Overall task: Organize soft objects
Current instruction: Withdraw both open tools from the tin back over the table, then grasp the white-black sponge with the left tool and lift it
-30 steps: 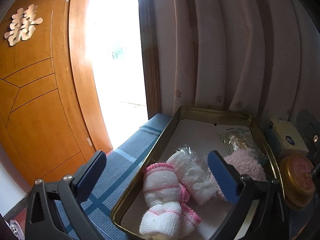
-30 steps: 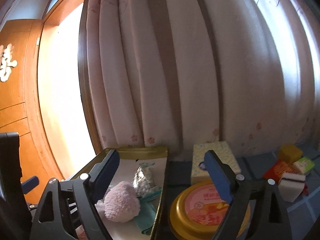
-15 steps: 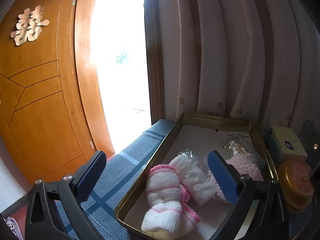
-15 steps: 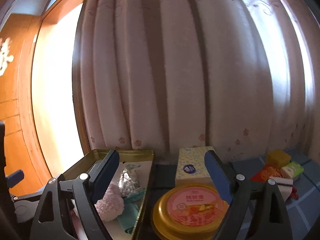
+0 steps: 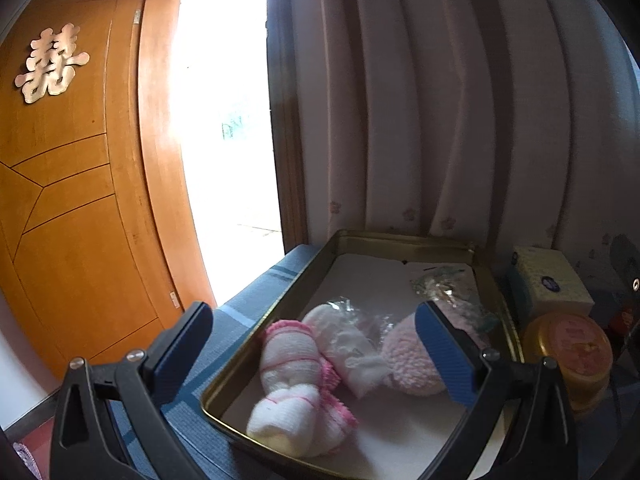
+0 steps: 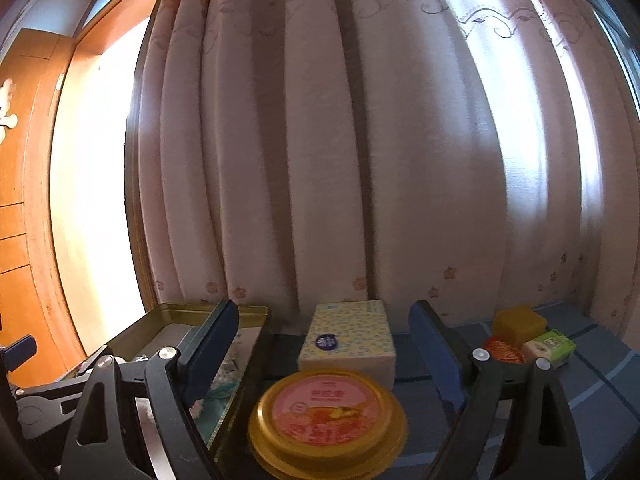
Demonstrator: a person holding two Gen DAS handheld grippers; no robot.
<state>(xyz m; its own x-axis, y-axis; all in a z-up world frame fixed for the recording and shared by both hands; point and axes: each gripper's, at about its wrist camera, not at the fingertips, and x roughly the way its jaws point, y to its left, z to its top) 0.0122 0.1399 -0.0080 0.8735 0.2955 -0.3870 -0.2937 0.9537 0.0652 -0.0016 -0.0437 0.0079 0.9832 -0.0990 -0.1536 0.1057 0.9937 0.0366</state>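
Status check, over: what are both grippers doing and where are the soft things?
Left gripper open, empty, above gold tray. Right gripper open, empty, facing round gold tin. Rolled towels and pink plush lie in tray. Nothing blocking.

The left gripper [image 5: 316, 344] has a black frame with two thick arms shaped like triangles with holes cut in them. Small round silver screws sit on top of each arm. Its two jaws are flat blue pads, and the pad on one side has fine lines across it. The right gripper [image 6: 324, 348] looks just the same: black arms, shiny silver screws and dark blue jaws with tiny ridges.
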